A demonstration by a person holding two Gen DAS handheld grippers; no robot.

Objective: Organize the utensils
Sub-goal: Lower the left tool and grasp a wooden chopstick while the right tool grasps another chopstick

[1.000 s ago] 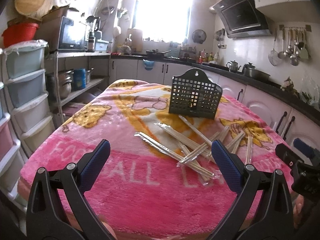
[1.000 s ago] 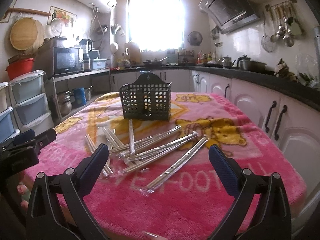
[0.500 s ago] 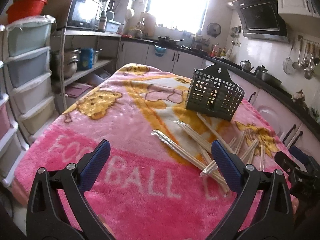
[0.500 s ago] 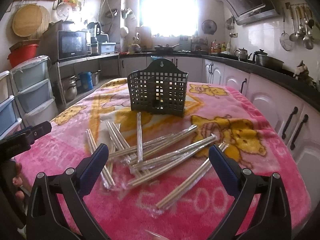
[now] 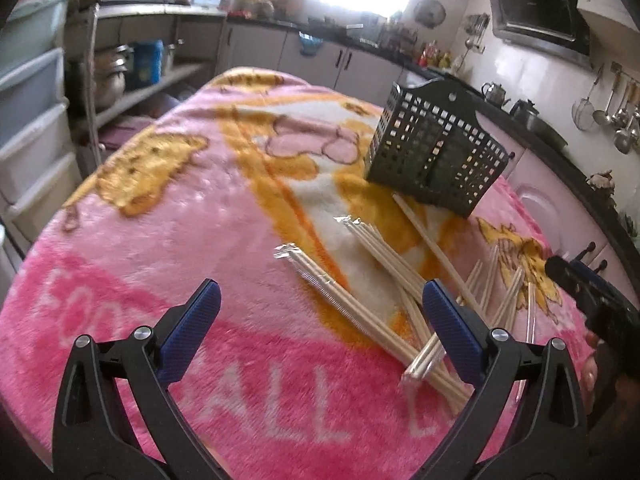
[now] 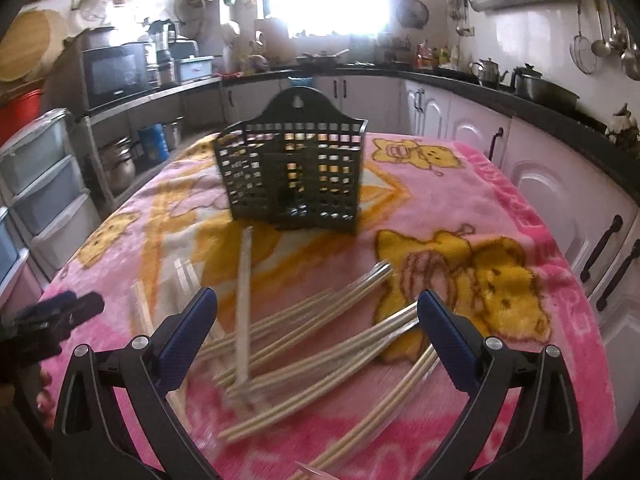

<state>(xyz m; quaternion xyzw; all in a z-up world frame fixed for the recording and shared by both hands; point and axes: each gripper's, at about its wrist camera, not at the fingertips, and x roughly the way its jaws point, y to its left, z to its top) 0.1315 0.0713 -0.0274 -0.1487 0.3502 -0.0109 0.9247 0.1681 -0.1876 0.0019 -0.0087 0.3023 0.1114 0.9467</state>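
A black perforated utensil basket stands on the pink blanket-covered table; it also shows in the right wrist view. Several plastic-wrapped pairs of wooden chopsticks lie scattered in front of it, seen also from the right wrist. My left gripper is open and empty, low over the nearest wrapped pair. My right gripper is open and empty, over the middle of the pile. Each gripper shows at the edge of the other's view, the right one and the left one.
Plastic drawer units and a shelf with pots stand left of the table. White cabinets under a dark counter run close along the right side. Ladles hang on the right wall.
Both grippers have moved forward and down toward the chopsticks over the last second. The basket and chopsticks look larger and nearer. Both stay open.
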